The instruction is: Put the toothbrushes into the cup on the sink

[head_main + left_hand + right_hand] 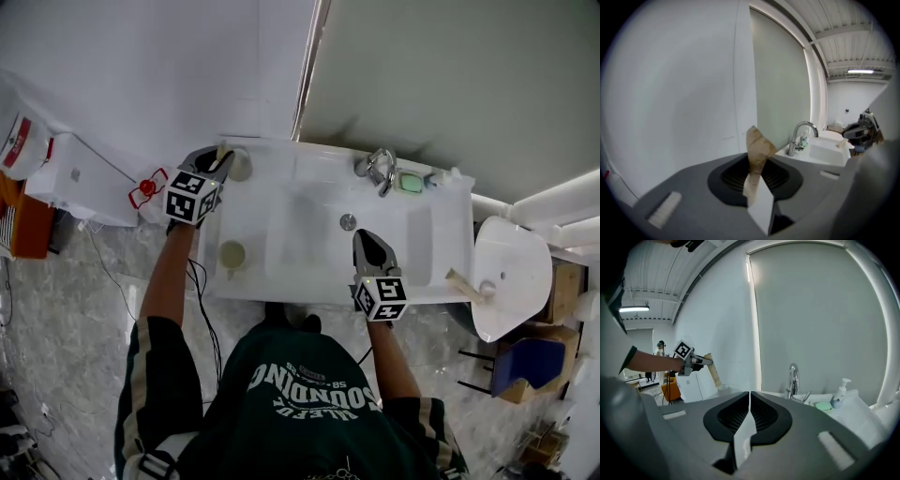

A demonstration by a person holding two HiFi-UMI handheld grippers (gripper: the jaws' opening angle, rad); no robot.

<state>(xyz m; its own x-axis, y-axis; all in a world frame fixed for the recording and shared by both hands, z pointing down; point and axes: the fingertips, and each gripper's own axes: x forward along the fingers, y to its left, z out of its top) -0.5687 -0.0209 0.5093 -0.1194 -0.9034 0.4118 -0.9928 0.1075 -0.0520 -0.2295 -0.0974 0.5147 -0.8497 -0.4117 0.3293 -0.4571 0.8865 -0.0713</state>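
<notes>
**sinkwatcher:** Which step was this? It looked like the drop-in to me. The left gripper (217, 161) had its fingers clamped on a tan, flat-handled toothbrush (757, 149). It held the brush close to upright at the back-left corner of the white sink counter (441, 239), right by the small beige round cup (240, 167). I couldn't tell whether the lower end was already inside the rim.

**tilefan:** Agreed, I'd call the carry basically done. The right gripper (368, 242) was idle over the front edge by the basin, fingers pressed together with nothing between them. There was also a second beige round thing (232, 254) near the left front edge. It could've been another cup or a lid, too small to say.

**sinkwatcher:** My guess for the next move: centre the brush's lower end over the cup mouth, lower it, then let the fingers part. The cup looked light, so an off-centre drop might tip it.

**tilefan:** Another tan stick (463, 280) lay at the right front corner, probably the next toothbrush. The right gripper was the nearer one.
</notes>
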